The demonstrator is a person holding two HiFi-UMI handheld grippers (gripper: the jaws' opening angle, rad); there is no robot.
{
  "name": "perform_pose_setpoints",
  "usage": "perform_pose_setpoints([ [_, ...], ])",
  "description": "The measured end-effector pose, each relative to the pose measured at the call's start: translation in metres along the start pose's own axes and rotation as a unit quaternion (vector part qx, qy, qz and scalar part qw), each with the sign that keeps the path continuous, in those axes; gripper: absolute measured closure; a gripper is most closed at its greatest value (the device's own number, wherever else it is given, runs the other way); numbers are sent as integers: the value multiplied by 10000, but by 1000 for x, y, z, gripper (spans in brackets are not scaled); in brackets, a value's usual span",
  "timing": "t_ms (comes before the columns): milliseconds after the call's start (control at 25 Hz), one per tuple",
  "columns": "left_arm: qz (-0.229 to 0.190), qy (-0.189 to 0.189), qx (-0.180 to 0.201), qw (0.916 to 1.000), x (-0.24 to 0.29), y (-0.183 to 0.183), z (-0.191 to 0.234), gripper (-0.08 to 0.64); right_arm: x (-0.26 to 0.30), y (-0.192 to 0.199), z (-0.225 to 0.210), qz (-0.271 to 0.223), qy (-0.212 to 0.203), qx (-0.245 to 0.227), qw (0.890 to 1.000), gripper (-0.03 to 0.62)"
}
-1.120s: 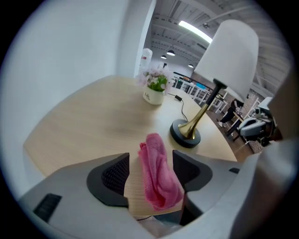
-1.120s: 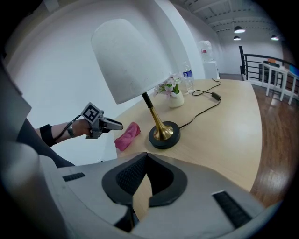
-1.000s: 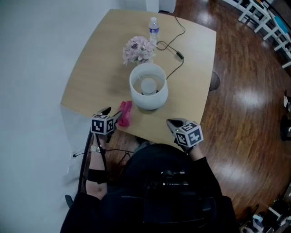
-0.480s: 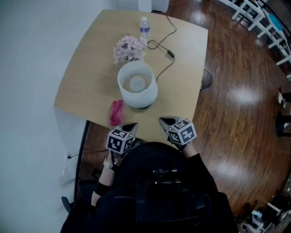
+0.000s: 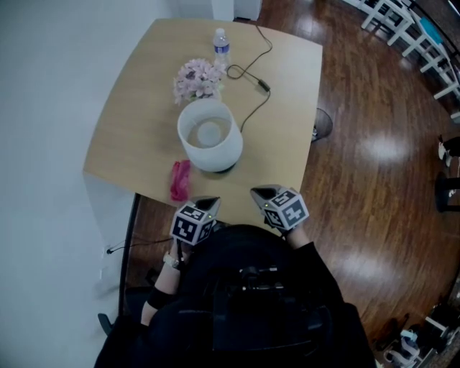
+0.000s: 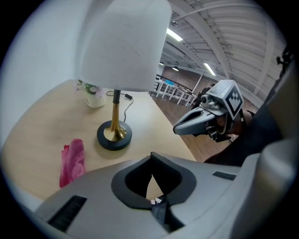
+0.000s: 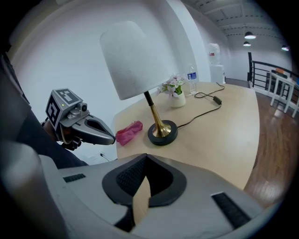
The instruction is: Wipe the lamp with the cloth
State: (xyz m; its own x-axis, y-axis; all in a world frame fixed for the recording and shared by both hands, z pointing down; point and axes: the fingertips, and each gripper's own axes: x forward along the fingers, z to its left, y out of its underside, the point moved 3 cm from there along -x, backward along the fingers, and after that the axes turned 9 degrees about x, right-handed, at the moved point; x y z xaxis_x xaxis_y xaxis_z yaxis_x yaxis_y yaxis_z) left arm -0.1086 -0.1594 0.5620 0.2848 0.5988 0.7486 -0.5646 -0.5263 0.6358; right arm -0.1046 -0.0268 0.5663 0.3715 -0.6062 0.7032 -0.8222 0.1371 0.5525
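A lamp with a white shade (image 5: pixel 210 136) (image 6: pixel 124 42) (image 7: pixel 135 60) and a gold stem on a black base (image 6: pixel 114 138) (image 7: pixel 162 133) stands near the table's front edge. A crumpled pink cloth (image 5: pixel 180 180) (image 6: pixel 72 161) (image 7: pixel 129 132) lies on the table left of the base, held by nothing. My left gripper (image 5: pixel 209 204) (image 6: pixel 151 158) (image 7: pixel 100 133) hovers at the front edge, right of and nearer than the cloth, shut and empty. My right gripper (image 5: pixel 258 193) (image 7: pixel 145 161) (image 6: pixel 189 126) hangs beside it, right of the lamp, its tips together with nothing between them.
A small vase of pale flowers (image 5: pixel 195 77) and a water bottle (image 5: pixel 221 42) stand behind the lamp. The lamp's black cord (image 5: pixel 251 79) with an inline switch runs across the tan table (image 5: pixel 136 108). Dark wooden floor (image 5: pixel 374 144) lies to the right, with white chairs (image 5: pixel 402 21) far off.
My left gripper, open beside the cloth a second ago, has drawn back and to the right along the front edge and shut empty. The cloth stays on the table. The right gripper barely moved.
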Motion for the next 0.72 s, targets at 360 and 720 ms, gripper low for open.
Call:
perform_pose_setpoints([
  [360,35,28,87,10000,4,-3,0,555,1,0,-3,17,-39,29,10000,592],
  [720,113,-4,86,9999,4,-3,1,555,1,-3,-1,34,-99,18,9999,592],
])
